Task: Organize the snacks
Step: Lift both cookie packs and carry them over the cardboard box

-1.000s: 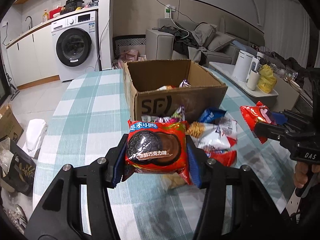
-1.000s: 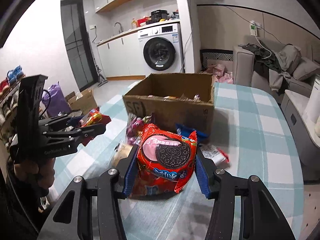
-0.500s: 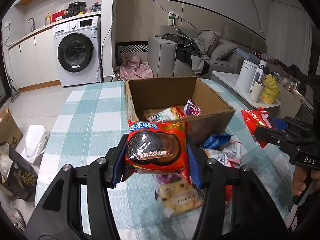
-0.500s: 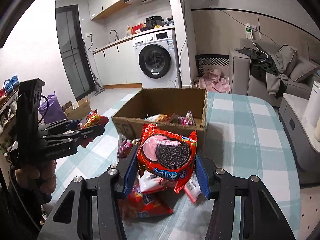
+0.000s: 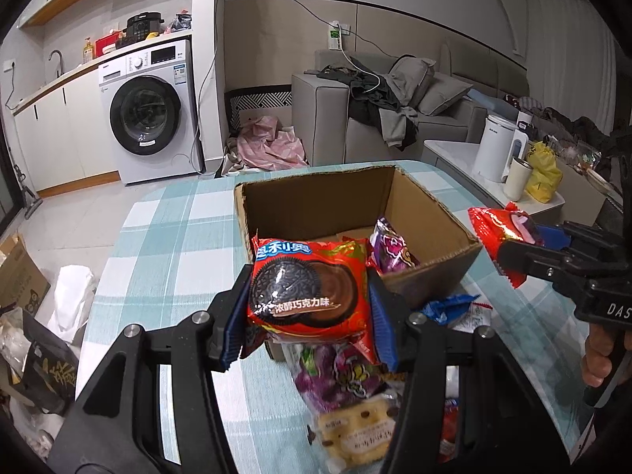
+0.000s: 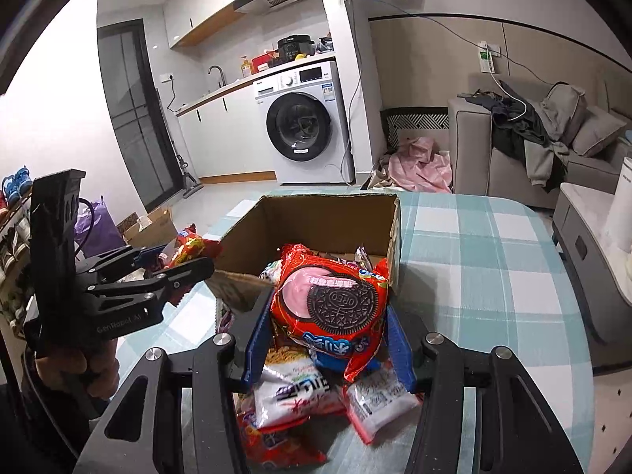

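- The left hand-held gripper [image 5: 308, 316] is clamped on a chocolate Oreo packet [image 5: 310, 286], its blue pads pressing the packet's left and right edges.
- That packet is red and glossy, printed with a dark sandwich cookie and a brown filling disc, with a blue band of white characters across the top. It stands nearly upright with its face to the camera, its long axis running side to side between the pads.
- It hangs over the near wall of the cardboard box [image 5: 426, 205], at the box's near-left corner.
- The right hand-held gripper [image 6: 328, 326] is clamped on a strawberry Oreo packet [image 6: 330, 308], again held by its two side edges.
- This packet is red with a pink cream disc and a dark embossed cookie, and a blue band runs along its lower edge. It is tilted, its top leaning left, and its face is turned to the camera.
- It hangs at the near edge of the box, above the loose packets in front of it.
- The box is open-topped and brown, and stands on the counter [image 6: 474, 260] under a teal-and-white checked cloth. A purple packet [image 5: 389, 247] and other wrappers lie inside.
- In front of the box lies a pile of snacks [image 6: 300, 395]: white, red, purple and yellow packets.
- Beyond the box stand a washing machine [image 5: 152, 114] and a grey sofa [image 5: 395, 118].
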